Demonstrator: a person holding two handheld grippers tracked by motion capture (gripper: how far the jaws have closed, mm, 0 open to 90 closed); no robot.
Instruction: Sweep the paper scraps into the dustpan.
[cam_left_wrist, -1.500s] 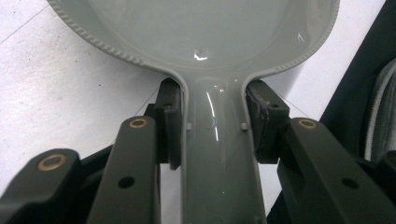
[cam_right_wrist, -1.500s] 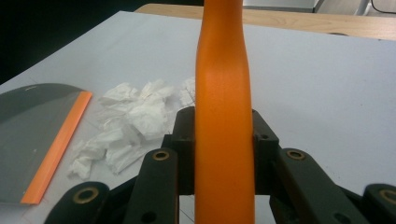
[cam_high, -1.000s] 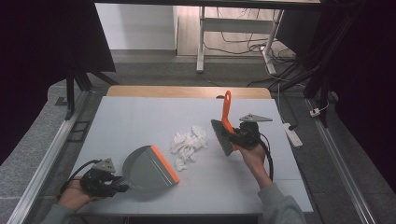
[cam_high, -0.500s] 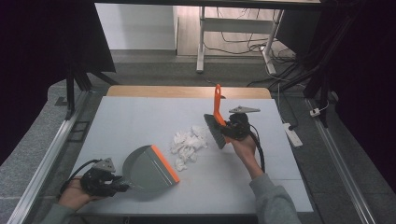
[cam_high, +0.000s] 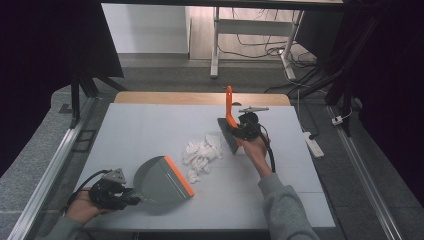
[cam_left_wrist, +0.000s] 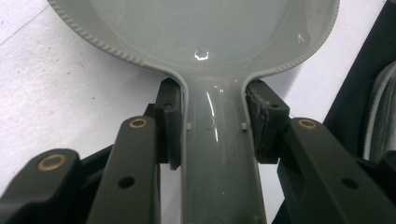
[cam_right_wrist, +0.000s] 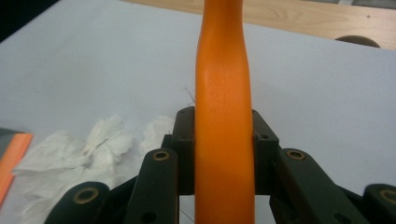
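Grey dustpan (cam_high: 162, 180) flat on the table (cam_high: 150, 125), its handle (cam_left_wrist: 219, 154) clamped between the pads of the left gripper (cam_high: 111, 192) at the pan's 9 o'clock; orange lip facing 3 o'clock. Crumpled white paper (cam_high: 202, 152) heaped just past that lip, toward 1 o'clock. Brush (cam_high: 229, 127) at the paper's 3 o'clock, orange handle (cam_right_wrist: 224, 121) squeezed between the right gripper (cam_high: 246, 127) pads, tip pointing to 12 o'clock. Bristles hard to make out; pan's front cut off in the left gripper view.
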